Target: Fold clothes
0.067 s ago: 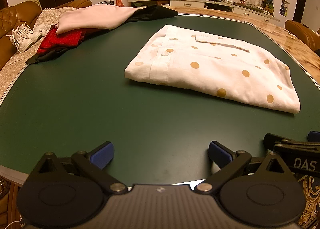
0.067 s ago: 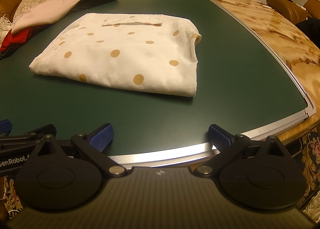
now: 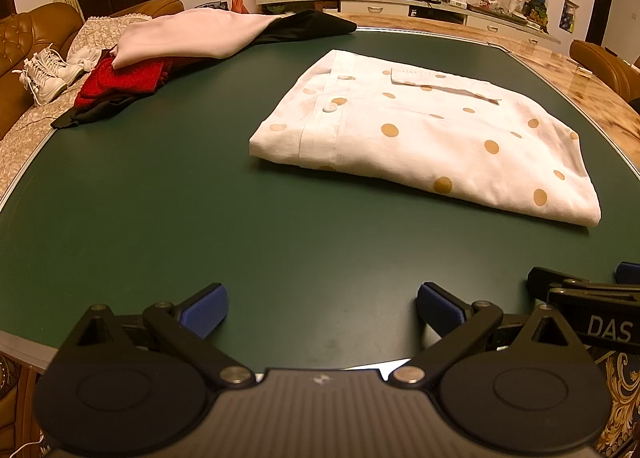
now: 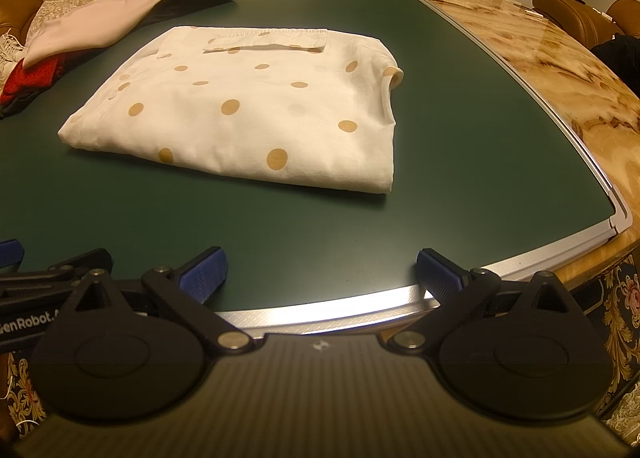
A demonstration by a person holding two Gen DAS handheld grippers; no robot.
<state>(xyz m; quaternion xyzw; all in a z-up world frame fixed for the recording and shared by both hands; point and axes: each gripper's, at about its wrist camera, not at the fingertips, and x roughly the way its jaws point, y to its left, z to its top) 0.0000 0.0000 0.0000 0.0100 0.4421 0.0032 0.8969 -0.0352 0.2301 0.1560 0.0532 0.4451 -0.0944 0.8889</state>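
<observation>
A white shirt with tan polka dots (image 3: 432, 138) lies folded into a flat rectangle on the green table top (image 3: 160, 218); it also shows in the right wrist view (image 4: 248, 110). My left gripper (image 3: 322, 308) is open and empty, low over the table's near edge, short of the shirt. My right gripper (image 4: 320, 268) is open and empty, over the near edge, short of the shirt's front fold. The right gripper's side (image 3: 580, 298) shows at the right of the left wrist view.
A pile of pink, red and black clothes (image 3: 172, 54) lies at the far left of the table. A metal rim (image 4: 560, 250) and marble border (image 4: 560, 70) run along the right. A brown sofa with white shoes (image 3: 40, 74) stands left.
</observation>
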